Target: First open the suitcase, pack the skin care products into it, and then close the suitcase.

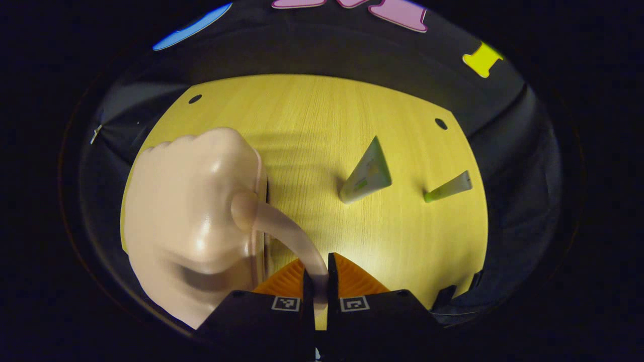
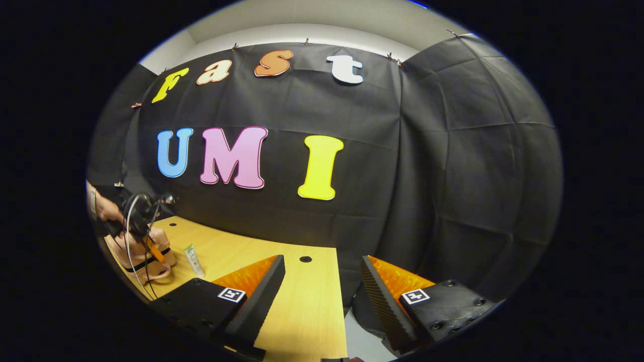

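Left gripper (image 1: pixel 316 274) clamped on the handle (image 1: pixel 287 234) of the pink suitcase (image 1: pixel 193 221), likely to lift or steady it for opening; suitcase sits at counter (image 1: pixel 312 115) left edge, little margin there. Two skin care tubes (image 1: pixel 366 173) (image 1: pixel 449 187) lying apart mid-counter, open wood all around. Right gripper (image 2: pixel 322 281) spread wide, empty, hanging off the counter's far end, free to approach.

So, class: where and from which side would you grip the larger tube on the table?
Grip the larger tube across its flat, tapering body, above the cap. It stands cap-down on the wooden table, so come in level from the side, jaws spanning the thin faces.
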Motion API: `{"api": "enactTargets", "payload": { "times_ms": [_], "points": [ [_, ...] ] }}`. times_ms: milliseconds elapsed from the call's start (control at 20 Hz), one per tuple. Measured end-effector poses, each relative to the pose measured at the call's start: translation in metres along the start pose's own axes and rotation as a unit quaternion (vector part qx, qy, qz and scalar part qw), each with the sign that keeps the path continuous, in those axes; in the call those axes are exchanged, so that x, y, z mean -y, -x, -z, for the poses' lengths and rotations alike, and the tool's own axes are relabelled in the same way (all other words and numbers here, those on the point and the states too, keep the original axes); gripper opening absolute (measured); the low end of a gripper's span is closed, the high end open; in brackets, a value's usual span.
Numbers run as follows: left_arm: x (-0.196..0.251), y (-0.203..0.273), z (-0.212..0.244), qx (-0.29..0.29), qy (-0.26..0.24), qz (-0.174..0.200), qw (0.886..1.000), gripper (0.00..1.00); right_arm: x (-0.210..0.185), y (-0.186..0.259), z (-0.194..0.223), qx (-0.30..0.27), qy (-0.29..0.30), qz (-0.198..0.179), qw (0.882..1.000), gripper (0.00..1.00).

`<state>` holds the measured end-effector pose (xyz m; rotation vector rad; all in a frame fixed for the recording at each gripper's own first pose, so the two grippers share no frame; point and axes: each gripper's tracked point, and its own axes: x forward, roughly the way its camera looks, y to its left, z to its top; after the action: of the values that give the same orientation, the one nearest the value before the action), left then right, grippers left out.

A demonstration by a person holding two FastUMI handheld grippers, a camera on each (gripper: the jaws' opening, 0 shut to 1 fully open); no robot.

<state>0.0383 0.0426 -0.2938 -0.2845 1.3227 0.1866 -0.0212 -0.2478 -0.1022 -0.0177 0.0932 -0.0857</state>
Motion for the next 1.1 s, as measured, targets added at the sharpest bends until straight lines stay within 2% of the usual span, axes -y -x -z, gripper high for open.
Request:
{"api": "enactTargets", "payload": {
  "times_ms": [150, 250, 350, 450, 550, 600, 650, 700, 750, 850, 950, 1100],
  "points": [
    [-0.042, 0.084, -0.025, 0.049, -0.027, -0.018, 0.998, 0.14, -0.023, -0.012, -0.005, 0.009, -0.006, -0.032, 0.999, 0.96],
    [-0.080, 0.130, -0.039, 0.080, -0.027, -0.029, 0.996, 0.14, -0.042, -0.022, -0.004, 0.004, -0.012, -0.050, 0.999, 0.93],
    [-0.118, 0.162, -0.049, 0.113, -0.016, -0.027, 0.993, 0.14, -0.067, -0.029, -0.012, 0.003, -0.014, -0.063, 0.998, 0.96],
    [-0.167, 0.186, -0.069, 0.162, -0.024, -0.033, 0.986, 0.10, -0.092, -0.035, -0.023, 0.016, -0.003, -0.055, 0.998, 0.96],
    [-0.223, 0.204, -0.075, 0.180, -0.037, -0.049, 0.982, 0.08, -0.120, -0.037, -0.024, 0.008, -0.003, -0.035, 0.999, 0.93],
    [-0.252, 0.209, -0.079, 0.185, -0.049, -0.060, 0.980, 0.08, -0.134, -0.035, -0.028, 0.011, -0.005, -0.027, 1.000, 0.96],
    [-0.283, 0.209, -0.083, 0.190, -0.061, -0.080, 0.977, 0.08, -0.149, -0.036, -0.032, 0.013, -0.002, -0.018, 1.000, 0.93],
    [-0.316, 0.207, -0.087, 0.191, -0.071, -0.102, 0.974, 0.08, -0.163, -0.036, -0.030, 0.007, 0.007, -0.011, 1.000, 0.96],
    [-0.353, 0.202, -0.090, 0.193, -0.079, -0.126, 0.970, 0.08, -0.176, -0.037, -0.028, 0.001, 0.019, -0.003, 1.000, 0.94],
    [-0.421, 0.183, -0.095, 0.192, -0.091, -0.161, 0.964, 0.08, -0.200, -0.040, -0.030, -0.010, 0.030, 0.007, 0.999, 0.96],
    [-0.477, 0.148, -0.090, 0.173, -0.070, -0.168, 0.968, 0.08, -0.218, -0.040, -0.027, -0.026, 0.027, 0.019, 0.999, 0.96],
    [-0.544, 0.079, -0.063, 0.109, -0.025, -0.162, 0.980, 0.08, -0.239, -0.032, -0.010, -0.075, 0.031, 0.025, 0.996, 0.96]
  ]
}}
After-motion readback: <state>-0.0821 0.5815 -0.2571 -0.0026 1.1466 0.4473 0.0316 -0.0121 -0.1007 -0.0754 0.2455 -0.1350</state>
